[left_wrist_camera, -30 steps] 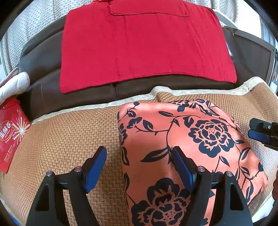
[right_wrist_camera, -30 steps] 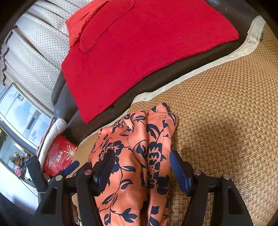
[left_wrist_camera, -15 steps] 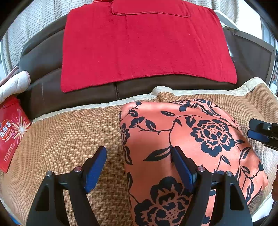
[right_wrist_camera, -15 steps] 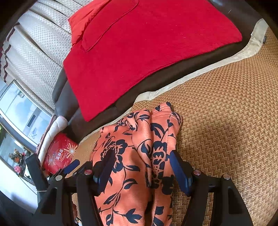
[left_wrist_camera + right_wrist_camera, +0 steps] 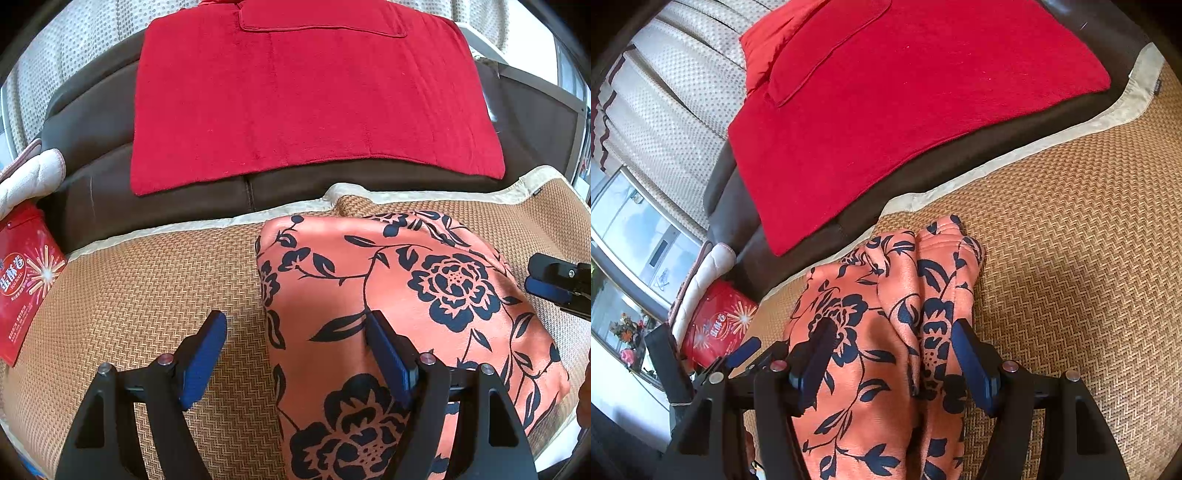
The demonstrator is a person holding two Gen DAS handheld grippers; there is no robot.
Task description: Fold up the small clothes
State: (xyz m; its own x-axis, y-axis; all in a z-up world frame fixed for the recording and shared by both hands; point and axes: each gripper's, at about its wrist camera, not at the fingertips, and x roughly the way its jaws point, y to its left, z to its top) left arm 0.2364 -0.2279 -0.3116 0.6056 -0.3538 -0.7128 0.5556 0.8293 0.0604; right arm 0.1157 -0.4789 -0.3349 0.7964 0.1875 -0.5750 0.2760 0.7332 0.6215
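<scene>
An orange garment point(image 5: 406, 295) with a dark floral print lies folded on the woven straw mat point(image 5: 140, 295). My left gripper point(image 5: 295, 350) hovers open over the garment's left edge, its right finger above the cloth and its left finger above the bare mat. In the right wrist view the garment point(image 5: 871, 332) shows its layered, bunched end. My right gripper point(image 5: 894, 358) stands open astride that end, with cloth between the fingers but not pinched. The right gripper point(image 5: 554, 288) also shows at the right edge of the left wrist view. The left gripper point(image 5: 738, 350) peeks in at the left of the right wrist view.
A red towel point(image 5: 306, 103) drapes over the dark brown sofa back point(image 5: 92, 122) behind the mat. A red snack packet point(image 5: 26, 277) and a white quilted cushion point(image 5: 29, 177) lie at the left. Bare mat point(image 5: 1071, 258) stretches right of the garment. Curtains point(image 5: 676, 92) and a window stand behind.
The right wrist view has drifted slightly, so the garment sits a little further right in it. Both grippers keep the same width and the garment lies as before.
</scene>
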